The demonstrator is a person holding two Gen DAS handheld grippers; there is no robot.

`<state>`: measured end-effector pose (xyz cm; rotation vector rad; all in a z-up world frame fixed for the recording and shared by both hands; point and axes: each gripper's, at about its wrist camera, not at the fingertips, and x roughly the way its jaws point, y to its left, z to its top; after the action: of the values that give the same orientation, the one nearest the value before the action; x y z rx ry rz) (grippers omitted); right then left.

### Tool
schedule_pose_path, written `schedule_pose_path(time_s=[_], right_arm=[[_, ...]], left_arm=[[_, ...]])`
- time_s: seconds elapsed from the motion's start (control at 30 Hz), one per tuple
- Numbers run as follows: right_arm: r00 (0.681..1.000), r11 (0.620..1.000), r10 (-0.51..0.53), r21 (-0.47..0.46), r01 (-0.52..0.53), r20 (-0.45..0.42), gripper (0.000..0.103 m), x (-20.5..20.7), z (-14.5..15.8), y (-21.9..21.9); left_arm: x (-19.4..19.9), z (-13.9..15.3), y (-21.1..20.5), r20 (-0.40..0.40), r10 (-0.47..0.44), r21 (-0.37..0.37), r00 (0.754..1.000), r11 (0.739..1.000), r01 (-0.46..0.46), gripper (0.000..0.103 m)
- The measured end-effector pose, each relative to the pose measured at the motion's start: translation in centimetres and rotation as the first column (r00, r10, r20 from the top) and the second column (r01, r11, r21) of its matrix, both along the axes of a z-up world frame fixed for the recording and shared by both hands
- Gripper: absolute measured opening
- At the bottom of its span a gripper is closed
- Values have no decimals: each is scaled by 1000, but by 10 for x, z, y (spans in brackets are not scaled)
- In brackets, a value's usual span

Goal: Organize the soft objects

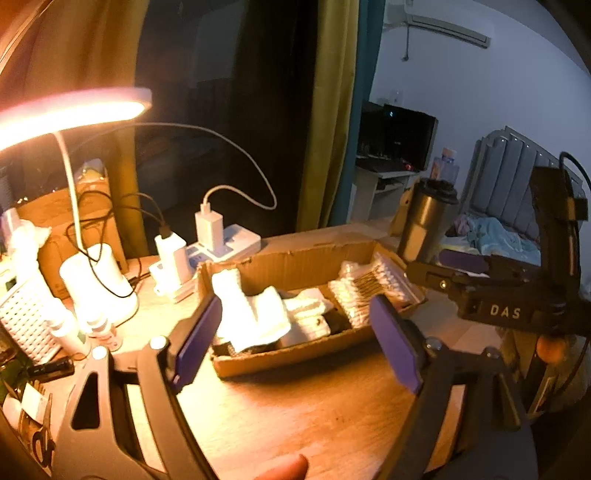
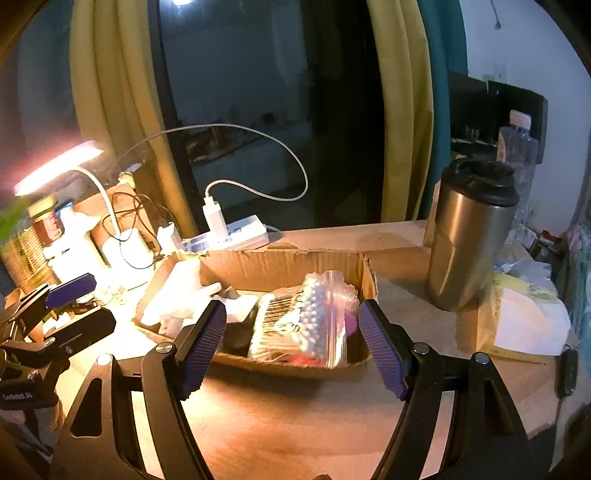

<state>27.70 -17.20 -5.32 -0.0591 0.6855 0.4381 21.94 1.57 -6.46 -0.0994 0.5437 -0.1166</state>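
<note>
One cardboard box (image 2: 288, 266) near the table's far edge: white folded cloths (image 1: 266, 310), one bagged cotton-swab pack (image 2: 310, 317). Left gripper (image 1: 295, 343), right gripper (image 2: 291, 343): both wide, empty.

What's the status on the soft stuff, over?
Left gripper open, empty. Right gripper open, empty. Cotton swab bag and white cloths in cardboard box. Nothing blocking.

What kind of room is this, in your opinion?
Probably a bedroom with a desk by the window: a bed with padded headboard, an air conditioner on the wall, and a lit desk lamp beside yellow curtains.
</note>
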Motion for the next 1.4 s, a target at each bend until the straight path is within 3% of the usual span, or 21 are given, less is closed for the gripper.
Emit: schedule_pose_path(time_s=[0.57, 0.7, 1.4], right_arm=[[998, 1000, -23, -6, 24, 62, 77, -67, 30, -3], [997, 1000, -25, -15, 26, 79, 77, -82, 36, -1], [970, 998, -53, -8, 57, 235, 77, -166, 90, -8]], left_arm=[[-51, 18, -7, 42, 17, 69, 999, 997, -20, 85], [-63, 20, -6, 49, 31, 72, 998, 997, -34, 97], [-133, 71, -22, 172, -10, 62, 985, 998, -1, 97]])
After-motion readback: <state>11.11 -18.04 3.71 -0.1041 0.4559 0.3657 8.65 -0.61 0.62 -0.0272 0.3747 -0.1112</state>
